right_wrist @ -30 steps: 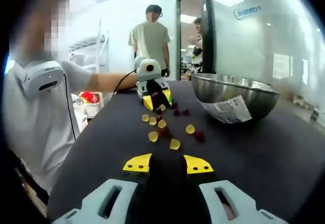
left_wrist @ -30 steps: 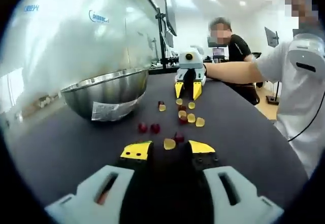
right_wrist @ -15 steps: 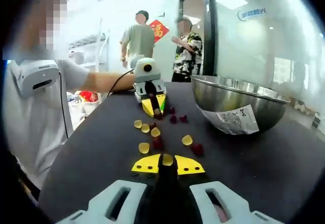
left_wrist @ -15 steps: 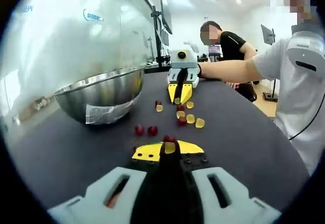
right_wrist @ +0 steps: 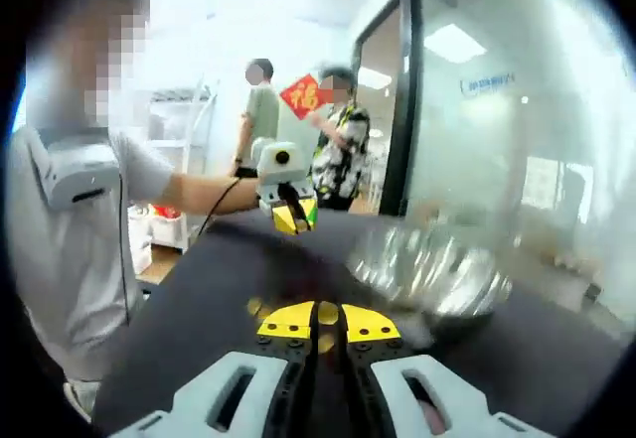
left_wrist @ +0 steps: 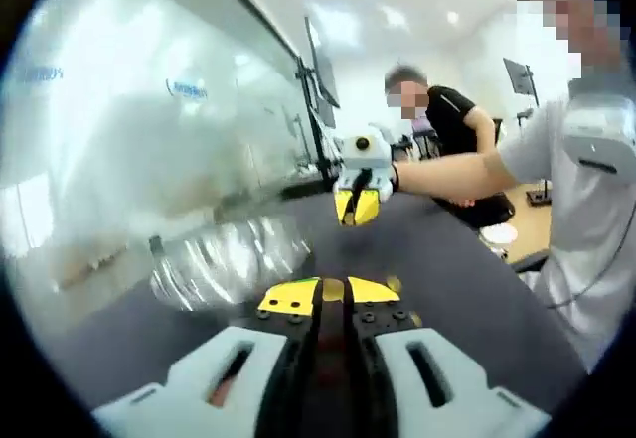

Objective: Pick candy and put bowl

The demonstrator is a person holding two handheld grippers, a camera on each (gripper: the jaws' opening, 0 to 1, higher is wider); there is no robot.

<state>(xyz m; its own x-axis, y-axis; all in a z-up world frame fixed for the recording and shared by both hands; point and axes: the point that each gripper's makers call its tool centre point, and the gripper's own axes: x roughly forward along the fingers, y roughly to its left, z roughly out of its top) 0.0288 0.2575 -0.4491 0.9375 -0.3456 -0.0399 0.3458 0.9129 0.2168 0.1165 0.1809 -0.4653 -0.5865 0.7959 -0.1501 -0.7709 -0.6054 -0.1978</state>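
In the left gripper view, my left gripper (left_wrist: 332,292) sat low over the dark table (left_wrist: 467,289), its jaws clamped on a yellow candy (left_wrist: 332,288) at the tips. The steel bowl (left_wrist: 231,261) lay just ahead to the left, blurred. Across the table, the right gripper (left_wrist: 358,206) hung in the air at the end of an outstretched forearm (left_wrist: 447,171), tips pointing down and pressed together; whether it held anything I could not tell there.

In the right gripper view, the right gripper (right_wrist: 319,316) had its jaws closed on a yellow candy (right_wrist: 327,313). The bowl (right_wrist: 429,274) smeared across the right side. The left gripper (right_wrist: 294,218) hovered above the table's (right_wrist: 209,299) far end, jaws together and angled downward.
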